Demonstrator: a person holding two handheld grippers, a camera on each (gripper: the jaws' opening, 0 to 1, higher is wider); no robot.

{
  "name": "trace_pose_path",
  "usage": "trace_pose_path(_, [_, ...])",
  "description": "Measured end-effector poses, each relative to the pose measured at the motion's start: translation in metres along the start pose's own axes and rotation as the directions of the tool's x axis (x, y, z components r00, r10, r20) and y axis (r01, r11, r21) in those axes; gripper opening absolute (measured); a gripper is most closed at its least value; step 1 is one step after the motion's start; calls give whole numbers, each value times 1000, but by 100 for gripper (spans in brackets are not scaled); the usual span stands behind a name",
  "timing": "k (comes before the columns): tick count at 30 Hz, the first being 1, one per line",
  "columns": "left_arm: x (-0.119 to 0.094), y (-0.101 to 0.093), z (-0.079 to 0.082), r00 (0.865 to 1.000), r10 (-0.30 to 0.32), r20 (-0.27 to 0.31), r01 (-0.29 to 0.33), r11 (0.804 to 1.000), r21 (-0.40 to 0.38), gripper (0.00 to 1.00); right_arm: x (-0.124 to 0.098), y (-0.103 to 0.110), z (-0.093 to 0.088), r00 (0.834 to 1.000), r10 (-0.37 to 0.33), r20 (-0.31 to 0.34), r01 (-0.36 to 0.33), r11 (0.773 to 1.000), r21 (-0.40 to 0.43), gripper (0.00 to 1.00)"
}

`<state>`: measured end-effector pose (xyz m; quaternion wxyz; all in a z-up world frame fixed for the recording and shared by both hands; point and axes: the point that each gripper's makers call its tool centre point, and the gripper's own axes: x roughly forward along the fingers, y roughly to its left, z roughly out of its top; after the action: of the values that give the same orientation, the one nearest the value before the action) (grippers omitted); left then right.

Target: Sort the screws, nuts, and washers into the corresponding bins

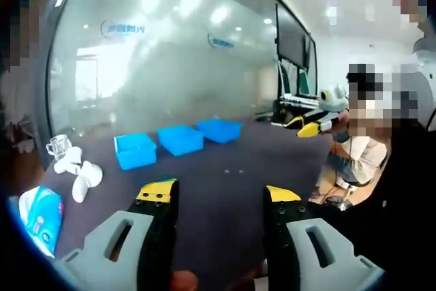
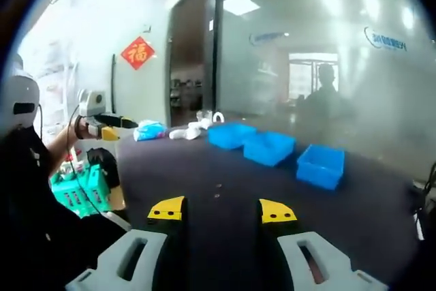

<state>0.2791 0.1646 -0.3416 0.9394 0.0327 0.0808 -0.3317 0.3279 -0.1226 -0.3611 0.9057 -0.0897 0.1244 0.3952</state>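
Observation:
Three blue bins stand in a row on the dark table: in the left gripper view the left bin [image 1: 135, 150], middle bin [image 1: 180, 139] and right bin [image 1: 219, 129]. The right gripper view shows the same bins [image 2: 231, 134], [image 2: 270, 147], [image 2: 321, 165]. A few tiny parts [image 1: 232, 171] lie on the table [image 1: 225, 195] in front of the bins; from the right gripper they show as small specks [image 2: 217, 190]. My left gripper [image 1: 218, 193] is open, above the near table edge. My right gripper [image 2: 222, 210] is open too, with nothing between its jaws.
White objects [image 1: 78, 172] and a clear cup [image 1: 58, 146] sit at the table's left end, with a blue-white packet [image 1: 41, 217]. A person holds another yellow-tipped gripper [image 1: 308, 127] at the right; a second person with a gripper [image 2: 102, 126] and a teal crate [image 2: 80, 191] shows beyond my right gripper. A glass wall runs behind the table.

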Motion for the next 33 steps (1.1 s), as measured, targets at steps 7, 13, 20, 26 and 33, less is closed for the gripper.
trace_pose_path(7, [-1,0,-3,1000,-4,-1,4,1000,-4,48,18,4,5,996,63,-65,-67,996,-64,36])
trace_pose_path(13, [-4,1,-6,1000,-6,-2,6,1000,-11,48,34,12,8,981,127,-147,-147,980,-133,35])
trace_pose_path(20, [-5,7,-10,1000,2,-1,-3,1000,-25,48,54,20,10,956,184,-229,-228,956,-184,34])
trace_pose_path(26, [-7,10,-11,1000,4,1,-4,1000,-29,48,70,30,5,911,237,-338,-325,916,-233,34])
trace_pose_path(33, [-7,11,-15,1000,-2,-1,2,999,-38,48,96,28,-2,855,266,-445,-406,877,-257,32])
